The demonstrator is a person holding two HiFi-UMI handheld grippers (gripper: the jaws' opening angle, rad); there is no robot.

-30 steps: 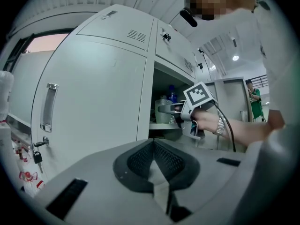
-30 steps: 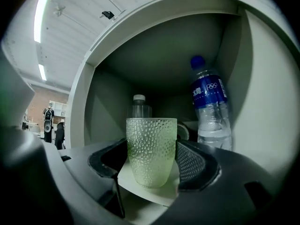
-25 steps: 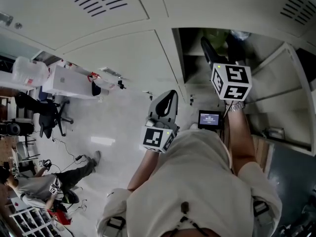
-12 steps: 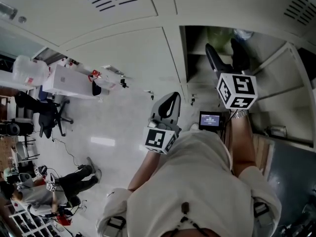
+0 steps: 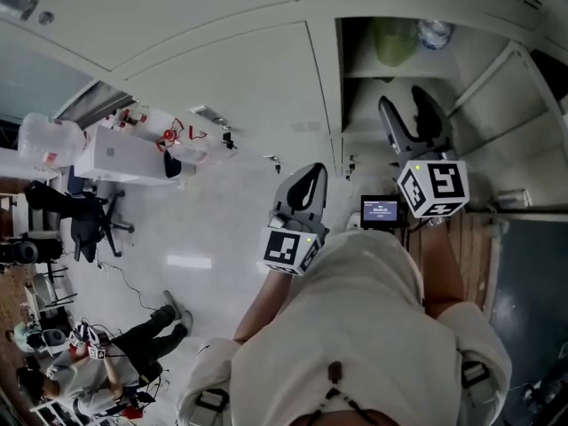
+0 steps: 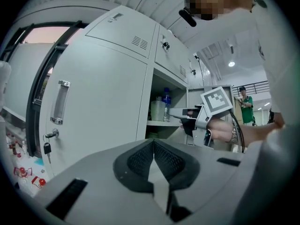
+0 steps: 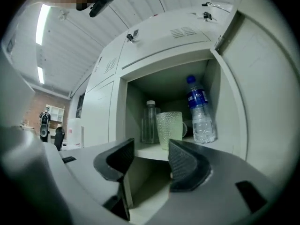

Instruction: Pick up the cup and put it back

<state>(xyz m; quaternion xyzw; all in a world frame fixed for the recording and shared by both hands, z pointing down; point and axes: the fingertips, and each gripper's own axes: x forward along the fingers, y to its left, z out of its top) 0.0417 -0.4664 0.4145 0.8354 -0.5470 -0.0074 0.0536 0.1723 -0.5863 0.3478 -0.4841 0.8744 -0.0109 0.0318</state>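
Observation:
The cup is a pale green textured glass, standing upright at the front of the shelf in an open locker. In the head view the cup shows as a green shape high in the locker, and the left gripper view shows the cup too. My right gripper is in front of the shelf and slightly below it, apart from the cup. Its jaws are closing with nothing between them. Seen from above, the right gripper points into the locker. My left gripper hangs shut and empty before the closed locker door.
A clear bottle stands left of and behind the cup, and a blue-labelled water bottle to its right. The open locker door is on the right. A person crouches on the floor at far left, near an office chair.
My right gripper has drawn back from the locker shelf toward me. The left gripper has hardly moved. The person at far left has shifted on the floor.

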